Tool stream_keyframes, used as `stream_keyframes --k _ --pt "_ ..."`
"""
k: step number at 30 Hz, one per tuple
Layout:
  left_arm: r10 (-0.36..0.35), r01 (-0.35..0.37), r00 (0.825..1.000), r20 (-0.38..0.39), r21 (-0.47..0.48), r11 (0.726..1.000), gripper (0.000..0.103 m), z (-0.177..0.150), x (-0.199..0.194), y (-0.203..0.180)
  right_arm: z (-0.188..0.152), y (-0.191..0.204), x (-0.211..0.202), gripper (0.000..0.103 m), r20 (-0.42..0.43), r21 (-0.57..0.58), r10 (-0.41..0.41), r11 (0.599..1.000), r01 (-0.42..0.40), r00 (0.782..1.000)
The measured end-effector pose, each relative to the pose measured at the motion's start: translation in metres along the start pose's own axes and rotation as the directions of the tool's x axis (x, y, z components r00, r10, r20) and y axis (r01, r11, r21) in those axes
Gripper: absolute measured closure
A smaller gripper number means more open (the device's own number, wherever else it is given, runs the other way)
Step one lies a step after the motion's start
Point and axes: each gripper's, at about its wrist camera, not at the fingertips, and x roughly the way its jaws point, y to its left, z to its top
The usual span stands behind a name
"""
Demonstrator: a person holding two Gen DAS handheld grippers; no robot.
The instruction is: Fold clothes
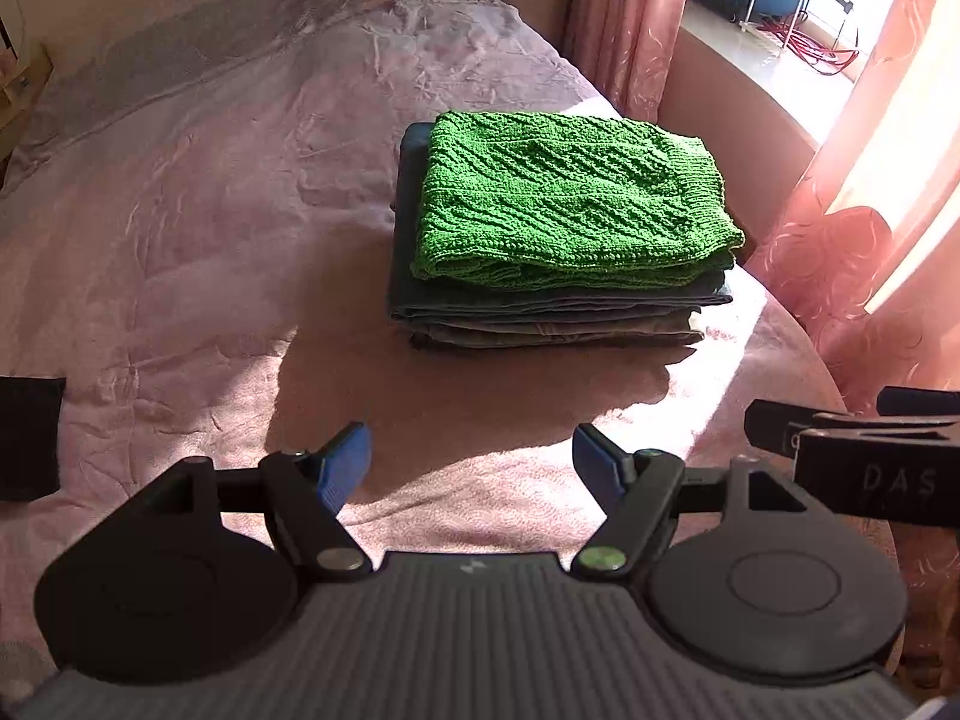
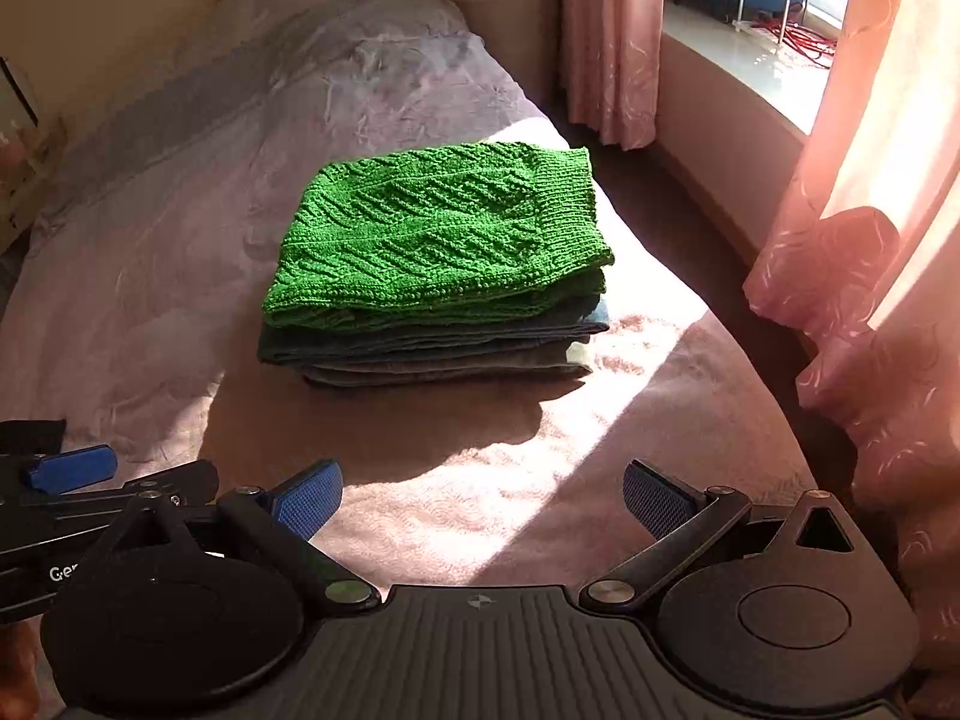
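A folded green knit sweater (image 1: 564, 204) lies on top of a stack of folded dark blue and grey clothes (image 1: 552, 312) on the pink bed. The stack also shows in the right wrist view, with the sweater (image 2: 438, 240) above the darker clothes (image 2: 444, 348). My left gripper (image 1: 471, 462) is open and empty, hovering over the bed well short of the stack. My right gripper (image 2: 483, 501) is open and empty, also short of the stack. The right gripper's body (image 1: 864, 456) shows at the right of the left wrist view; the left gripper's finger (image 2: 72, 474) shows at the left of the right wrist view.
The pink bedspread (image 1: 180, 240) stretches left and back. A black cloth (image 1: 27, 438) lies at the left edge. Pink curtains (image 1: 870, 240) hang at the right by a bright window sill (image 2: 750, 72). The bed's rounded edge (image 2: 750, 372) runs close right of the stack.
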Motion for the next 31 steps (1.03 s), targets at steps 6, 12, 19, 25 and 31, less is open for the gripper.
stream_keyframes --k 6,12,19,25,31 --pt "0.006 -0.006 1.000 -0.017 -0.009 1.000 0.032 0.002 0.010 -0.001 0.003 -0.005 0.011 0.001 -0.026 -0.003 0.003 1.000 -0.003 1.000" --pt "0.005 -0.005 1.000 -0.030 -0.006 1.000 0.032 0.005 0.018 -0.005 0.005 -0.008 0.022 0.001 -0.049 -0.005 0.005 1.000 -0.005 0.999" --pt "0.011 -0.012 0.999 -0.031 -0.021 1.000 0.032 0.013 0.027 -0.005 0.010 -0.010 0.034 0.001 -0.066 -0.010 0.005 1.000 -0.006 0.998" --pt "0.035 -0.035 0.999 -0.013 -0.026 0.999 0.030 0.020 0.033 -0.006 0.014 -0.011 0.043 0.001 -0.083 -0.019 0.010 1.000 -0.012 0.996" --pt "0.043 -0.042 0.999 0.006 -0.030 0.999 0.030 0.028 0.036 -0.007 0.019 -0.014 0.052 0.001 -0.093 -0.022 0.014 1.000 -0.016 0.996"
